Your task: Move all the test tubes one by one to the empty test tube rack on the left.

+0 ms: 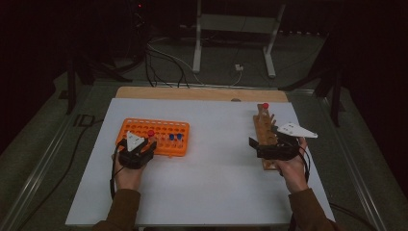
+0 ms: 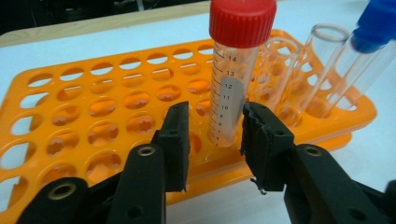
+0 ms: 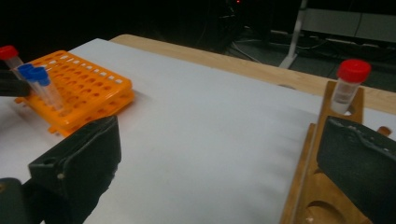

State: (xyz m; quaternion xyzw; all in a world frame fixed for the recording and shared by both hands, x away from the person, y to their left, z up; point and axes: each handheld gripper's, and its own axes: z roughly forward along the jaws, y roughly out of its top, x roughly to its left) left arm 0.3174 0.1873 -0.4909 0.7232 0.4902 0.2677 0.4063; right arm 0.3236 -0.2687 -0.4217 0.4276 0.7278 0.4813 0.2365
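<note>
Red-capped graduated tube upright in orange rack's near row; my left gripper brackets it, jaws apart, no contact. My right gripper gapes wide.

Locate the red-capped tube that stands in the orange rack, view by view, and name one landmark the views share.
High view: red-capped tube stands at the near left of the orange rack, just ahead of the left gripper.
Left gripper view: the tube rises at centre, between the open jaws.
Right gripper view: the tube sits at the far left edge, beside the blue-capped tubes.
Shared landmark: the orange rack.
</note>
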